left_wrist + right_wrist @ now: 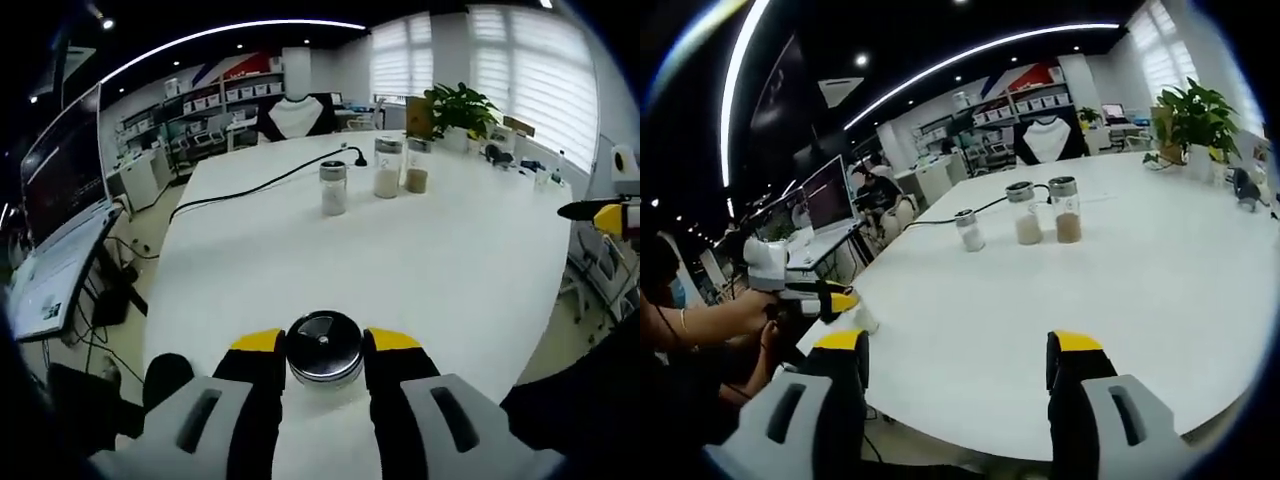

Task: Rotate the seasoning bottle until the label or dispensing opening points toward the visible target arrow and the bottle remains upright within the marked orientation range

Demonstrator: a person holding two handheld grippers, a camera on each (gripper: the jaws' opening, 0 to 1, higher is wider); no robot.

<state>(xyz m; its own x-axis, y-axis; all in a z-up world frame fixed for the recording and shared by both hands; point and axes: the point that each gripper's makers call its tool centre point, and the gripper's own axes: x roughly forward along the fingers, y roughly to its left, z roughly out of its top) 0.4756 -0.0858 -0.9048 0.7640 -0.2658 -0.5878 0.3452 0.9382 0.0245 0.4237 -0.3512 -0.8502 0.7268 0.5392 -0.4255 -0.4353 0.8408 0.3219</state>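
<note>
A seasoning bottle (324,356) with a shiny silver cap stands upright near the front edge of the white table (440,270). My left gripper (325,340) is shut on it, one yellow-tipped jaw pressed against each side. In the right gripper view the left gripper (830,300) holds the pale bottle (866,318) at the table's left edge. My right gripper (960,350) is open over the table's near edge with nothing between its jaws. Its yellow tip (610,216) enters the left gripper view from the far right.
Three other jars stand further back: a small one (333,187) (968,230) and two taller ones (387,167) (417,165). A black cable (260,185) crosses the far table. A potted plant (460,108) stands behind. Screens (60,240) sit left. A person's hand (730,315) holds the left gripper.
</note>
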